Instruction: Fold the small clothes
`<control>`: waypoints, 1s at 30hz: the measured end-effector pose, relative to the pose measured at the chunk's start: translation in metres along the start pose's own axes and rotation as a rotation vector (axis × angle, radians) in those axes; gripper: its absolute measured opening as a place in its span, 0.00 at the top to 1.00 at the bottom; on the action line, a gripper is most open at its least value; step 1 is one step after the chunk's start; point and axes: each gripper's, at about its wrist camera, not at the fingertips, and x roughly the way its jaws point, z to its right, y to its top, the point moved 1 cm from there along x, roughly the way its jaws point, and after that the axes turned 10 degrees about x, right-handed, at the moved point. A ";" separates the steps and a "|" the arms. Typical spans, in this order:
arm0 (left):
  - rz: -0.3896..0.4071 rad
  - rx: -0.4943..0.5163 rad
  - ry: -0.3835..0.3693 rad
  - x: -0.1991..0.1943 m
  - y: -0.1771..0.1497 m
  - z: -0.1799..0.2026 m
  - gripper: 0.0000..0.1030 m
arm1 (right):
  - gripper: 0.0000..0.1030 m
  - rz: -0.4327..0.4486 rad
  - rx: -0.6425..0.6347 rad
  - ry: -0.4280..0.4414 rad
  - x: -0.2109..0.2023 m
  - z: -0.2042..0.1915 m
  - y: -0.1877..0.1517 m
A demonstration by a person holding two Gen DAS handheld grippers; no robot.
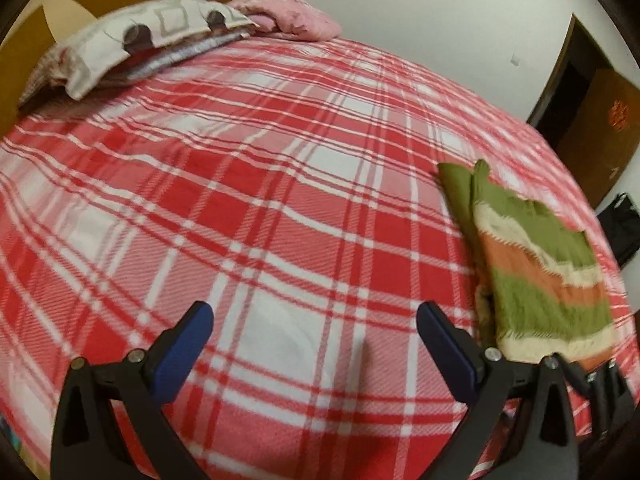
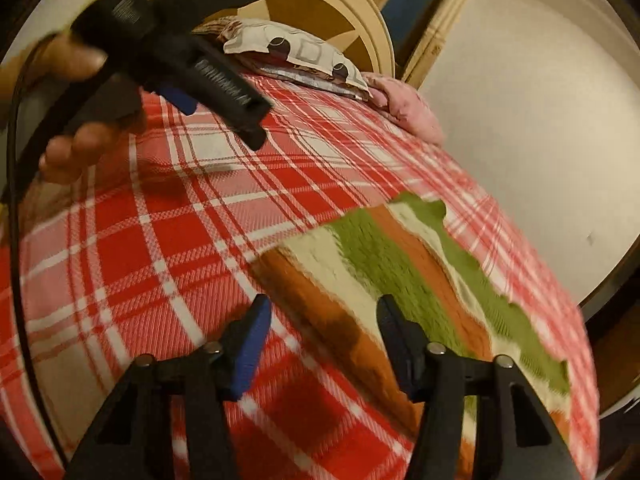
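Striped garment (image 1: pixel 536 272) folded (lying flat).

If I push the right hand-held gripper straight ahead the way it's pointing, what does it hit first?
Most likely the striped garment: the right hand-held gripper is open, with the garment's near edge between its fingers. Height above the fabric is unclear, so it might skim over toward the plaid blanket.

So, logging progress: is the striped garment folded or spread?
Folded. The striped garment lies on the plaid blanket as a compact rectangle with layered edges; neither claw holds it.
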 end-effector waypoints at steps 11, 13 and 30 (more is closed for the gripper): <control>0.011 -0.050 -0.185 0.011 0.020 -0.006 0.00 | 0.79 -0.005 -0.104 -0.114 0.025 -0.023 0.018; 0.004 -0.028 -0.206 0.013 0.026 0.000 0.00 | 0.79 -0.003 -0.108 -0.111 0.021 -0.024 0.015; -0.105 0.173 -0.404 0.091 0.097 0.092 0.11 | 0.87 -0.033 -0.028 -0.042 0.030 -0.005 0.003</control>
